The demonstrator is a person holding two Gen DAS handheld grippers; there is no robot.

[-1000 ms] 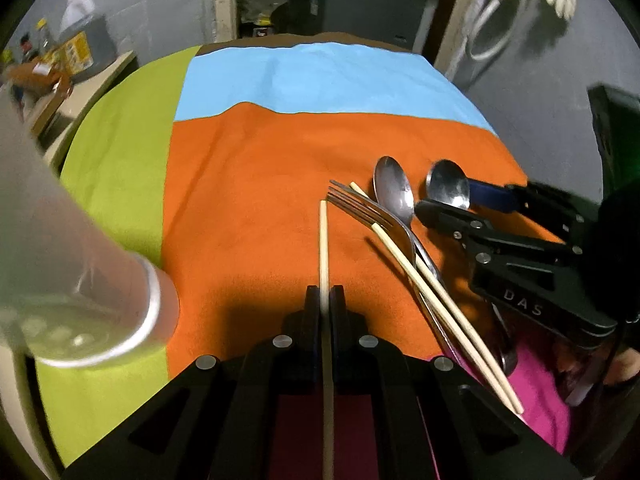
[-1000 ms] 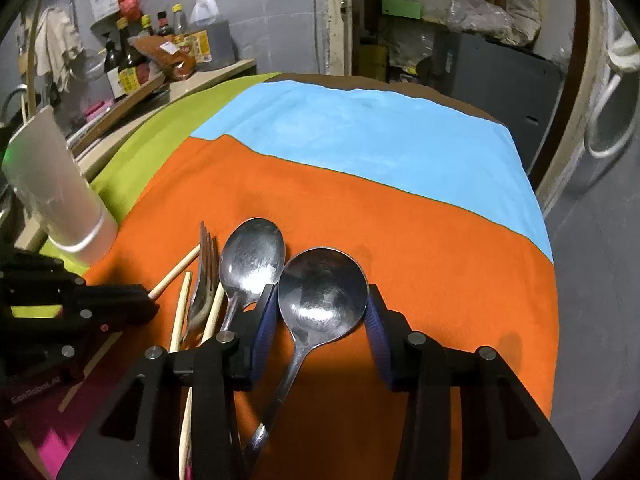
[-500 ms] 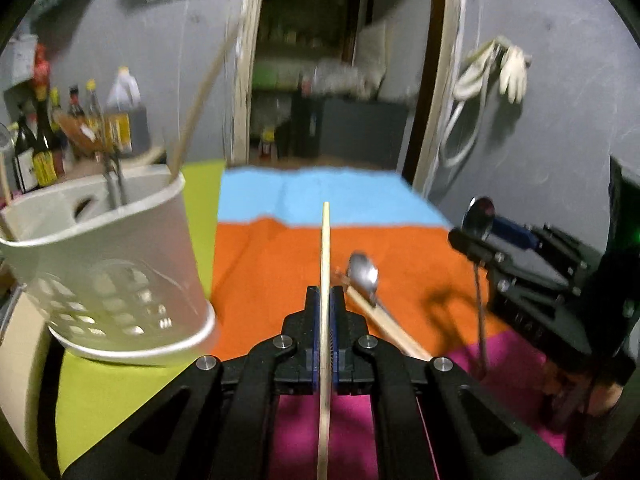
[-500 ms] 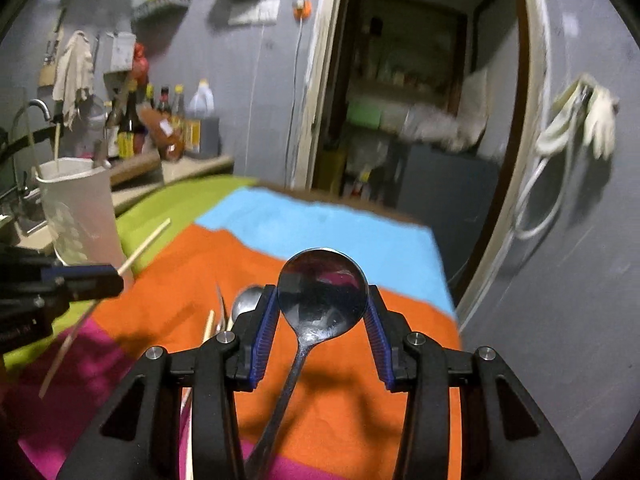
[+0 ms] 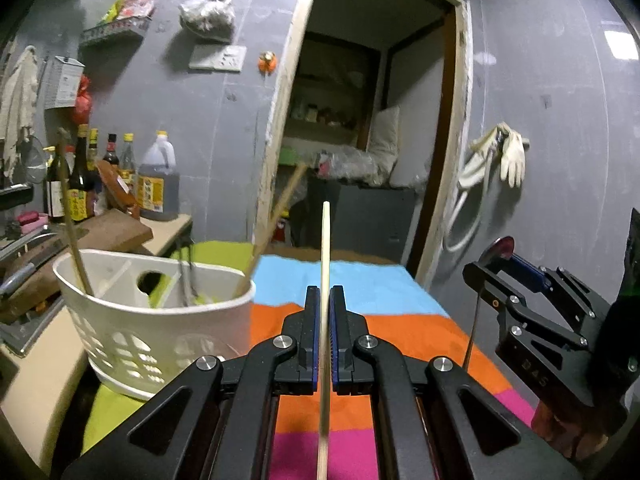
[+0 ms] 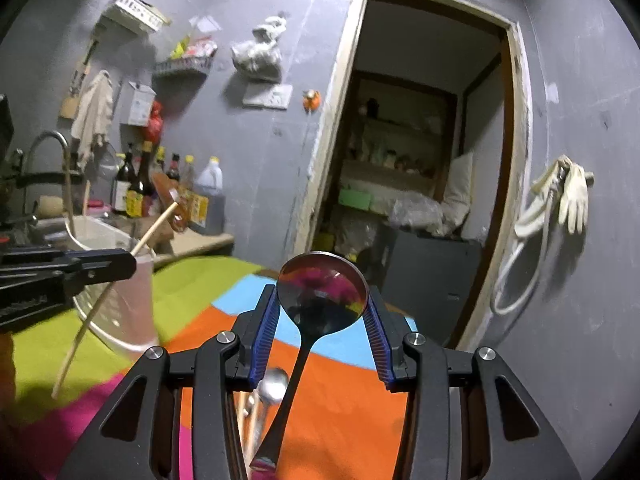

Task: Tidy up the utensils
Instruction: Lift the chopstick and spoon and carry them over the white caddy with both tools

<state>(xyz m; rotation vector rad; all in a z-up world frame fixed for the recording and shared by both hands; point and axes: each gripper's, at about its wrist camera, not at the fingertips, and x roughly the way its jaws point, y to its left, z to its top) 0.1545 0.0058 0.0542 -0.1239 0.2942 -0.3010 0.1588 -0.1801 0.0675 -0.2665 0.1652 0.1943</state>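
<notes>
My left gripper (image 5: 325, 300) is shut on a pale wooden chopstick (image 5: 325, 248) that stands upright above the table. The white perforated utensil basket (image 5: 160, 320) sits just left of it, holding several chopsticks and a metal utensil. My right gripper (image 6: 322, 312) is shut on the bowl of a metal spoon (image 6: 322, 300), held in the air with its handle hanging down. The right gripper also shows in the left wrist view (image 5: 532, 320). The left gripper (image 6: 72, 272) and its chopstick (image 6: 96, 304) show in the right wrist view. Another spoon (image 6: 272, 384) and chopsticks lie on the cloth below.
The table has a cloth (image 5: 400, 332) of green, blue, orange and pink blocks. Bottles (image 5: 156, 184) and a cutting board (image 5: 108, 236) stand on the counter at left. A doorway (image 5: 360, 140) is behind the table, and gloves (image 5: 508, 156) hang on the grey wall.
Both grippers have lifted off the table with their utensils and tilted up. The left gripper with the chopstick has come level with the basket's rim.
</notes>
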